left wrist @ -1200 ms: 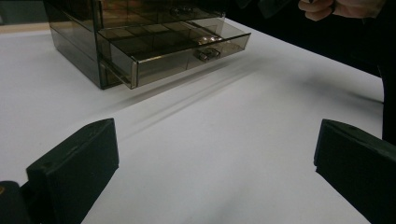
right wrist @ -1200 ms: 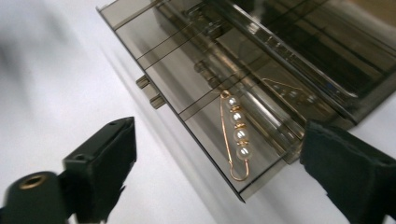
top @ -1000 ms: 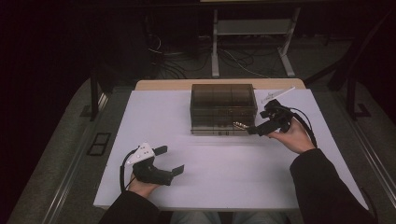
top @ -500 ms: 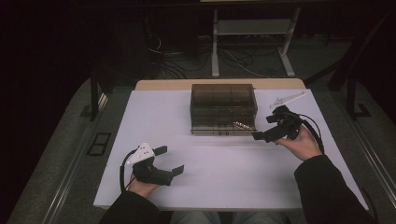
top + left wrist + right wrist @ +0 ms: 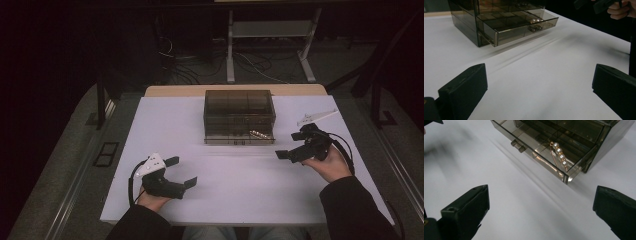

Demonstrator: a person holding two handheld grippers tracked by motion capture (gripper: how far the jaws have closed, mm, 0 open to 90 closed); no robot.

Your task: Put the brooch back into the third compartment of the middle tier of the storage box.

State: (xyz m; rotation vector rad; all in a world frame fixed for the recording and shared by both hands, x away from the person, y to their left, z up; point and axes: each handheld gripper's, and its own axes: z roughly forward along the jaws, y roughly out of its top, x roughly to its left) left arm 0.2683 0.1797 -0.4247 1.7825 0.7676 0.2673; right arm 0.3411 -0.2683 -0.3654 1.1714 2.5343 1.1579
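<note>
A smoky see-through drawer box stands at the table's back middle with its bottom drawer pulled out. A gold pin with pearls lies in the drawer's right end; the same pin sits just behind the drawer's front wall. My right gripper is open and empty, hovering right of the drawer and apart from it. My left gripper rests open near the front left, pointing at the box. Both sets of jaws stand wide with bare table between them.
A white flat piece lies at the back right of the white tabletop. Two small handles stick out from the drawer front. The person's right hand is at the top right of the left gripper view.
My right gripper has drawn back from the drawer's right end toward the person and to the right. The pin stays in the drawer. The left gripper has not moved.
</note>
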